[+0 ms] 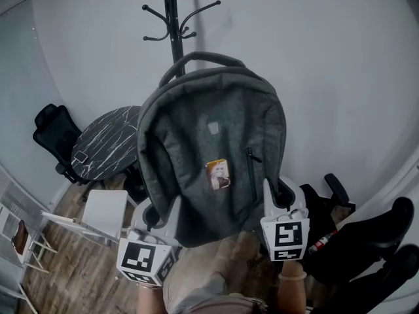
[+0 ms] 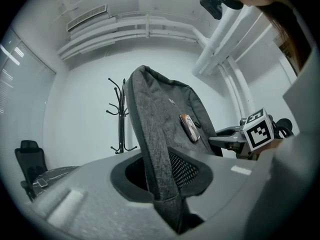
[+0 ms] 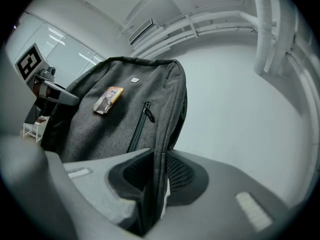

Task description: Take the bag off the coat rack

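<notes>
Shows the grey fabric backpack (image 1: 209,149) held upright in the air, front panel toward the head view, just in front of the black metal coat rack (image 1: 173,18). Appears already free of the hooks: seen from the left gripper view, stands apart from the rack, with bare wall between.

Grips with the left gripper (image 1: 163,218) at the lower left side seam, jaws clenched on a fold of grey cloth with black mesh padding beside it. Grips with the right gripper (image 1: 275,198) at the lower right seam, jaws pinched tight on the fabric edge below the dark side zip (image 1: 251,172).

Takes the load at two low, opposite points, probably to stop the soft body from folding or swinging, and to leave the arched top carry handle (image 1: 196,59) free to clear the hooks. Presents the small rectangular picture badge (image 1: 218,174) at mid panel, facing outward.

Includes, below and to the left, a round black marbled counter (image 1: 105,142) and a black office chair (image 1: 52,133), both well apart from the load.

Suggests carrying away from the rack and lowering as the remaining step. Carries some risk of slipping, with only thin seam cloth pinched on each side.
</notes>
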{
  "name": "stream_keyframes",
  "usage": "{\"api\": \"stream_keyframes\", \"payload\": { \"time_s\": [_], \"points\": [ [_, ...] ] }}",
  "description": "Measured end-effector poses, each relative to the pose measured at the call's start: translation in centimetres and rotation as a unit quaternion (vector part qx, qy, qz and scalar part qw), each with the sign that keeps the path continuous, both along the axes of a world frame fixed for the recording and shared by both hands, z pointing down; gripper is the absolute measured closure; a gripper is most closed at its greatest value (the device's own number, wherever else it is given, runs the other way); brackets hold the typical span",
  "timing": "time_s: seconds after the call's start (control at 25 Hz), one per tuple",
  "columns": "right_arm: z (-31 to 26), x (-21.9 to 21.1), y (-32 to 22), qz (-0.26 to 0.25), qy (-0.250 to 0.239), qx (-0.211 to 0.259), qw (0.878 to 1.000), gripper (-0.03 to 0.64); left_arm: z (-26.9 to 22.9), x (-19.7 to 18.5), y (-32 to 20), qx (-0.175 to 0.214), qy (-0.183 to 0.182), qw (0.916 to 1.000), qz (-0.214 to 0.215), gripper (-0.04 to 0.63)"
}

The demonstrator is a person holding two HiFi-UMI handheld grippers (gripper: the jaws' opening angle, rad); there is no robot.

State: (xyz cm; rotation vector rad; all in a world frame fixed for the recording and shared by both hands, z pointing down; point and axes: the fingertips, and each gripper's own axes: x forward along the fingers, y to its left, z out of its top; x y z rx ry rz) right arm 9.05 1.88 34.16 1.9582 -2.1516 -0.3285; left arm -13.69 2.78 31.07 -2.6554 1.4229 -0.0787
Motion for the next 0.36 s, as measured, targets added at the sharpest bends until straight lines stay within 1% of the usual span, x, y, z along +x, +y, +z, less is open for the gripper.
{"api": "stream_keyframes", "payload": {
  "time_s": [0.36],
  "points": [
    [0.0,-2.5,-2.2,0.013,-0.002,0.000,1.000,0.549,0.1,-2.5,-2.5,0.004,0.010,0.9999,0.009,0.508]
  ]
}}
